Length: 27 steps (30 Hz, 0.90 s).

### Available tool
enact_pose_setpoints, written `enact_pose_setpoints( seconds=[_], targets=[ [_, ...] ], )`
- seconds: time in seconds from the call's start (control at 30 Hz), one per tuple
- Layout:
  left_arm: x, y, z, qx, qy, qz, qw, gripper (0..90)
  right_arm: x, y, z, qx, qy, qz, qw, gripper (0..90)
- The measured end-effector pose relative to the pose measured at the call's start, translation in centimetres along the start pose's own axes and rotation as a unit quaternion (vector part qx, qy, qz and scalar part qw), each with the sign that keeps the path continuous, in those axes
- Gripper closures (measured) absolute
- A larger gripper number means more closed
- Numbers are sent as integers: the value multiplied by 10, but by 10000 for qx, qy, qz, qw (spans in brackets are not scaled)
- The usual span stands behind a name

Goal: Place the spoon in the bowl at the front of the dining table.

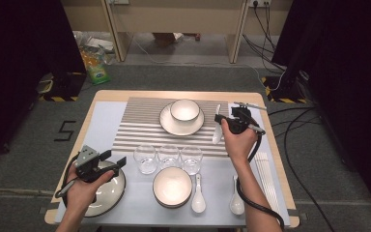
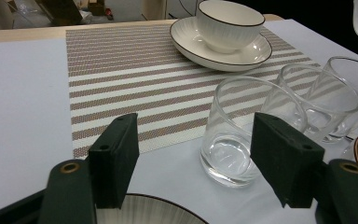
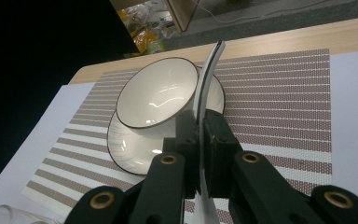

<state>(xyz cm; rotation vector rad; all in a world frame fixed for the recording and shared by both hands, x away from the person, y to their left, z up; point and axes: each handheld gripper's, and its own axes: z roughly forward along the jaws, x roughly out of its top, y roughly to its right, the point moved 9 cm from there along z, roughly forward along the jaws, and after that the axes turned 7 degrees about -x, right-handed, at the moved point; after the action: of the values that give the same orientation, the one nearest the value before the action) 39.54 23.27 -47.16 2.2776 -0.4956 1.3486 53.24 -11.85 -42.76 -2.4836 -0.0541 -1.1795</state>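
Over the bench's striped mat I clench my right gripper (image 3: 200, 154) on a white ceramic spoon (image 3: 204, 93), ready to place beside the dark-rimmed bowl (image 3: 156, 93); left fingers (image 2: 114, 156) gape.

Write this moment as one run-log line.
right gripper: shut on white ceramic spoon | left gripper: open, above dark-rimmed plate | striped placemat: bowl on saucer

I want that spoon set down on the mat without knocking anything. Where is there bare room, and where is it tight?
Free: the striped mat left of the plate that carries the bowl, and a narrower strip right of that plate, under the right gripper and its spoon. Crowded: the mat's near edge, where three glasses stand in a row.
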Motion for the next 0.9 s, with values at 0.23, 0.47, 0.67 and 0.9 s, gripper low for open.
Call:
enact_pose_setpoints(
  seconds=[0.23, 0.47, 0.67, 0.9],
  targets=[
    [0, 0, 0, -9, 17, -30, 10000, 319, 1, 0, 1, 6, -3, 34, 10000, 858],
    [0, -1, 0, -3, 15, -54, 10000, 318, 4, 0, 3, 6, 31, 20, 10000, 858],
    [0, -1, 0, 2, 16, -60, 10000, 318, 5, 0, 4, 11, 47, 13, 10000, 858],
    [0, -2, 0, 5, 8, -56, 10000, 318, 7, 0, 6, 4, 48, 39, 10000, 858]
  ],
)
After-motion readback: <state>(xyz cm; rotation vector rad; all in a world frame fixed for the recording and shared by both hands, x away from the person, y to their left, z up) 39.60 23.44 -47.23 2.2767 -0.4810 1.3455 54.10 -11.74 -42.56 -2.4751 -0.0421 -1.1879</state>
